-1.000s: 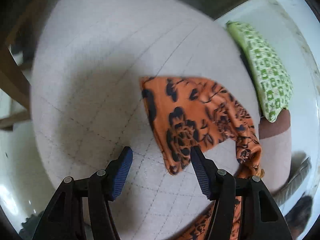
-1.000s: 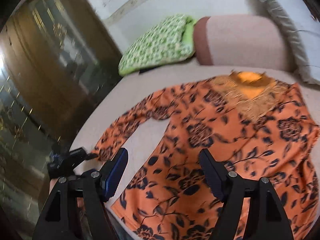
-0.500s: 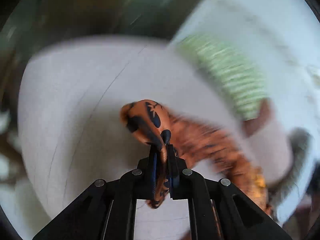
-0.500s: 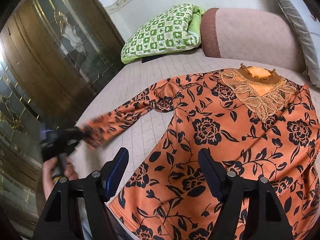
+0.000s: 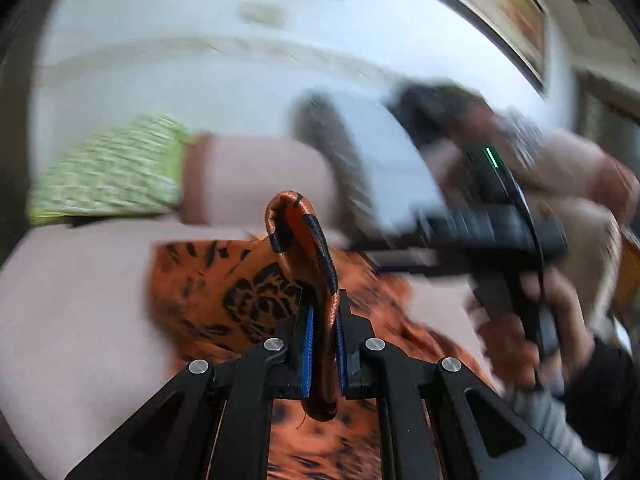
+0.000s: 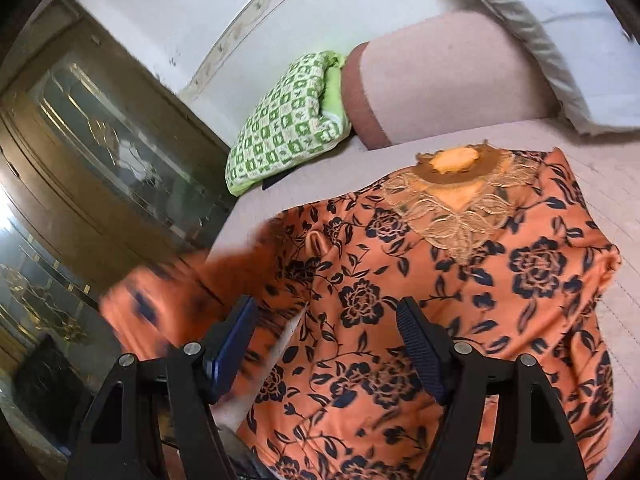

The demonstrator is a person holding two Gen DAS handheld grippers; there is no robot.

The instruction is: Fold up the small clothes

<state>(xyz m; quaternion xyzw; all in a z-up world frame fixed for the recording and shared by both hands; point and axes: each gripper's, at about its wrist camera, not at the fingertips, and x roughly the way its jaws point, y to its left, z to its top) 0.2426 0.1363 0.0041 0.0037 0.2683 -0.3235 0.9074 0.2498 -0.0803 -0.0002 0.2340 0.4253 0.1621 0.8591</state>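
An orange top with dark blue flowers (image 6: pixel 460 280) lies spread on the pale quilted bed (image 6: pixel 256 208), its lace neckline (image 6: pixel 456 196) toward the pillows. My left gripper (image 5: pixel 323 316) is shut on the cuff of the left sleeve (image 5: pixel 304 240), which curls up above its blue pads and is lifted over the body of the top (image 5: pixel 224 288). In the right wrist view the raised sleeve (image 6: pixel 168 304) shows as an orange blur at the left. My right gripper (image 6: pixel 326 320) hovers open above the lower front of the top, nothing between its fingers.
A green-and-white checked pillow (image 6: pixel 284 120) and a pink bolster with a brown end (image 6: pixel 440 80) lie at the head of the bed, a grey-edged cushion (image 6: pixel 532 32) behind them. A glass-fronted wooden cabinet (image 6: pixel 92 168) stands left. A person's hand holding the right gripper (image 5: pixel 516 280) shows in the left wrist view.
My left gripper closed on the sleeve cuff, then lifted it, rolled, and swung it over the body of the top. My right gripper moved forward over the top, still open.
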